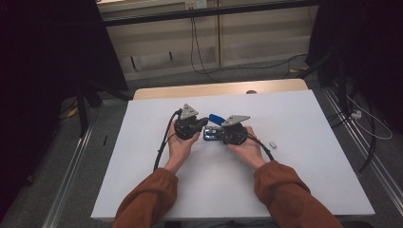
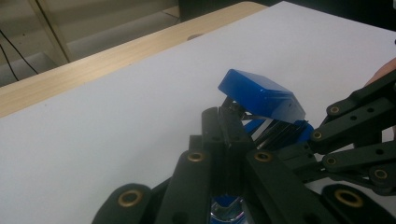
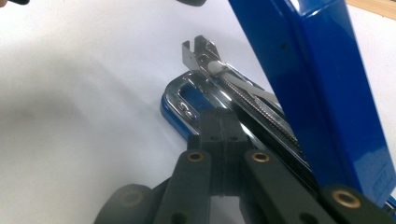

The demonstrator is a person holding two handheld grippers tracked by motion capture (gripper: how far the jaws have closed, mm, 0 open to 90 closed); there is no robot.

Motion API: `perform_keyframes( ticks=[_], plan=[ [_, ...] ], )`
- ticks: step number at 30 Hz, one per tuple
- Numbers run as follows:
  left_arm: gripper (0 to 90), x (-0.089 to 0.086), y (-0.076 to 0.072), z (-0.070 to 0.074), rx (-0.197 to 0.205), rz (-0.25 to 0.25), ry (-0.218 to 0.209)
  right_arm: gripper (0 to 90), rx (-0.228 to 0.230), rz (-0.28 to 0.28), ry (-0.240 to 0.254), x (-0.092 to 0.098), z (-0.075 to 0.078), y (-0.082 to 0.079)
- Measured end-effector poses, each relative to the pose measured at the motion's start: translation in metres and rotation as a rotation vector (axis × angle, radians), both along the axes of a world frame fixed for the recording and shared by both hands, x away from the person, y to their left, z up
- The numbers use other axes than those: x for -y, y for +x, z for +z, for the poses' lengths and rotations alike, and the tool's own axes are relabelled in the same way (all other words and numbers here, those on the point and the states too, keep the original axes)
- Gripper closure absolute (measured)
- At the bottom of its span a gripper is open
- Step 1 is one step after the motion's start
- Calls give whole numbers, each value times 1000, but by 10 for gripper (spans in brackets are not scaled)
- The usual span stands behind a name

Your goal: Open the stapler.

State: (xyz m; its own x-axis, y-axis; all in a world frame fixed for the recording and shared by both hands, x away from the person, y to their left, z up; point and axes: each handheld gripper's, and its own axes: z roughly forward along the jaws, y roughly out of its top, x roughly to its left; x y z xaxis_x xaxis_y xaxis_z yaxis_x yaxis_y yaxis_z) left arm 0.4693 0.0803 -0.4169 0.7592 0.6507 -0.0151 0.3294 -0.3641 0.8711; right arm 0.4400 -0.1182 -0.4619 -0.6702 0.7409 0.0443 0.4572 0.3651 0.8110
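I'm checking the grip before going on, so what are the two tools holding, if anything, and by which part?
Both tools, left and right, look shut at the open blue stapler. Which part each pinches, or whether either truly grips it, cannot be told.

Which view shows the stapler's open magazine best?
The right gripper view: the stapler is close, lid raised, spring and metal channel plain. The left gripper view shows mostly its blue lid; the high view shows a small blue shape.

My right tool (image 3: 223, 122) hides the blue stapler (image 3: 313, 79) base. At three o'clock, a small grey object (image 1: 273, 144) is too tiny to identify.
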Motion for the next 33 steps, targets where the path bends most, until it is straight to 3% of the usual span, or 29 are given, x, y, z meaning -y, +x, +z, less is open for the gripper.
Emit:
perform_keyframes(
  ticks=[7, 14, 23, 33],
  plan=[
    [900, 0, 0, 0, -4, -1, 0, 900, -9, 9, 8, 0, 1, -2],
    [900, 0, 0, 0, -13, 1, -8, 900, 53, 17, 48, -4, 9, -6],
    [900, -1, 1, 0, -22, -2, -16, 900, 114, -40, 85, -9, 12, -7],
    [900, -1, 1, 0, -24, -2, -13, 900, 136, -80, 88, -16, 9, -5]
  ],
)
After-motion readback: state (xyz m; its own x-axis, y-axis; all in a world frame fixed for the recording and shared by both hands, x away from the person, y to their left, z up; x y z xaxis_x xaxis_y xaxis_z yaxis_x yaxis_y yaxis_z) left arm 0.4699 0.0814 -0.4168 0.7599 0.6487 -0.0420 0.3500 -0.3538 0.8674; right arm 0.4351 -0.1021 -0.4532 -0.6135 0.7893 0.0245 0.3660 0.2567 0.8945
